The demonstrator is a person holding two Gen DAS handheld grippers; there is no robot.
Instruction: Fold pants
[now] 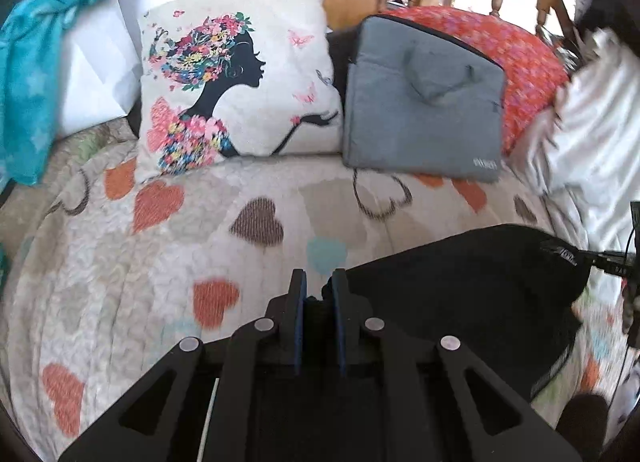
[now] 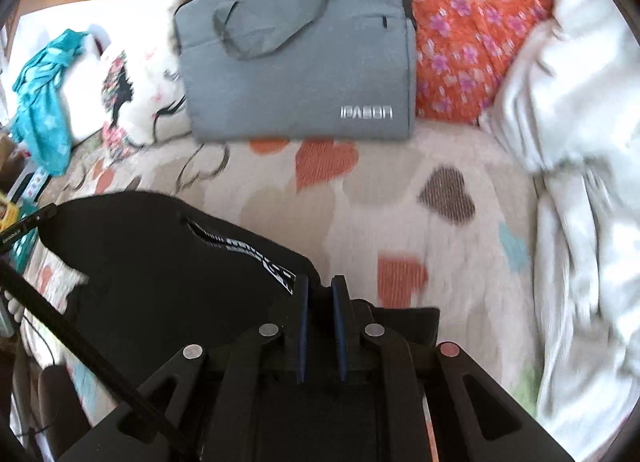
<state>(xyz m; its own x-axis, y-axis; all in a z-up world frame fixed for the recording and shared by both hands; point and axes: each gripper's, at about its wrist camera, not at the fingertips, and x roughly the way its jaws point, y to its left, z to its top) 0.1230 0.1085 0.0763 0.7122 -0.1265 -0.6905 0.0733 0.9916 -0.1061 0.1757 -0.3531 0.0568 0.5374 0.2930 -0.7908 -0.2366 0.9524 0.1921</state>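
Black pants (image 1: 468,286) hang stretched between the two grippers above a heart-patterned bedspread (image 1: 160,246). My left gripper (image 1: 320,282) is shut on the pants' left end, with black cloth pinched between its blue pads. My right gripper (image 2: 320,290) is shut on the pants (image 2: 168,262) at the other end, close to a white-lettered label (image 2: 260,258) and a pocket opening. The cloth sags between the two grips and its lower part is hidden behind the gripper bodies.
A white cushion with a woman's silhouette (image 1: 236,89), a grey laptop bag (image 2: 296,57), a red flowered pillow (image 2: 480,29) and a rumpled white sheet (image 2: 576,165) line the back and right of the bed. A teal cloth (image 1: 36,61) hangs at the left.
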